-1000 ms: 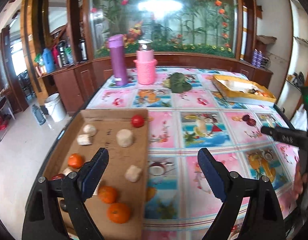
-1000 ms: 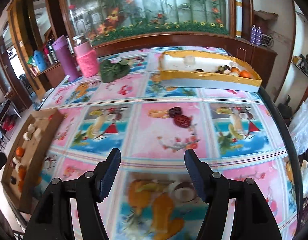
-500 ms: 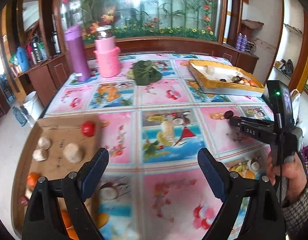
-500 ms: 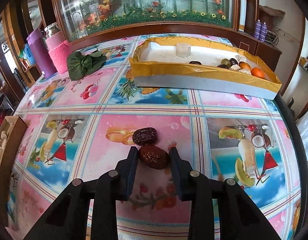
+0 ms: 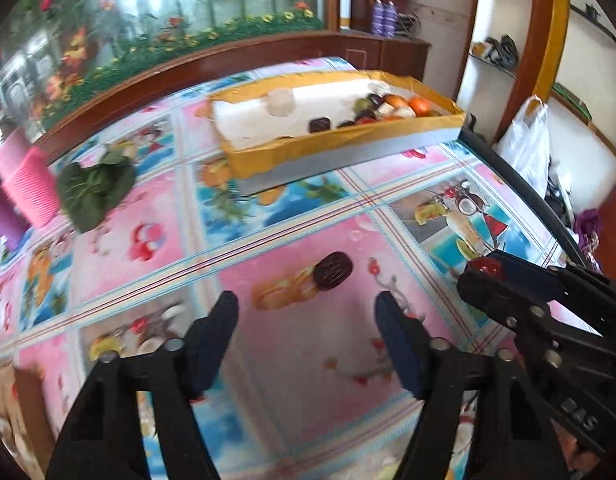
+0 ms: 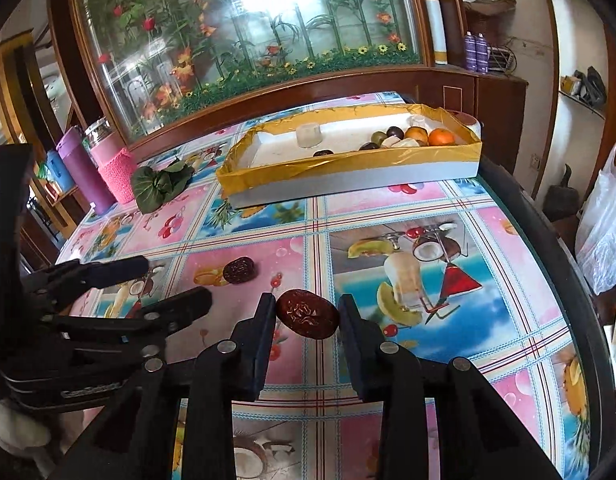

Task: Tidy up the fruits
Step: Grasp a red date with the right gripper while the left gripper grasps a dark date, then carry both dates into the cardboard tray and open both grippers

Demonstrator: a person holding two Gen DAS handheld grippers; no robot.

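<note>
**One date gripped, one on the cloth**

Here the right wrist view gives what the left cannot: the right gripper (image 6: 307,314) is clamped on a dark red date (image 6: 308,318), both pads pressed to its sides, and the fruit sits clear of the table (image 6: 508,320). In the left wrist view that same date shows only as a red sliver (image 5: 484,268) at the tip of the right gripper, which enters from the right edge.

The left gripper (image 5: 306,314) has its jaws closing with nothing between them. The second date (image 5: 333,270) lies on the pink panel of the tablecloth just beyond its fingertips, apart from both pads. The right wrist view shows this date (image 6: 239,270) too, lying past the left gripper's fingers (image 6: 120,270).

Both views take in the yellow-lined box (image 6: 348,168) at the far side of the table, holding oranges (image 6: 441,136), dark fruits and pale pieces bunched at its right end, plus a pale cup (image 6: 308,136). A leafy green bundle (image 6: 160,186) lies to its left. Only the right view shows the purple flask (image 6: 82,168) and pink-sleeved jar (image 6: 116,168) whole.

As for writing, the right gripper's body bears pale letters reading roughly "DAS" (image 5: 580,416); the lettering on the left gripper (image 6: 90,390) is too blurred to read.
</note>
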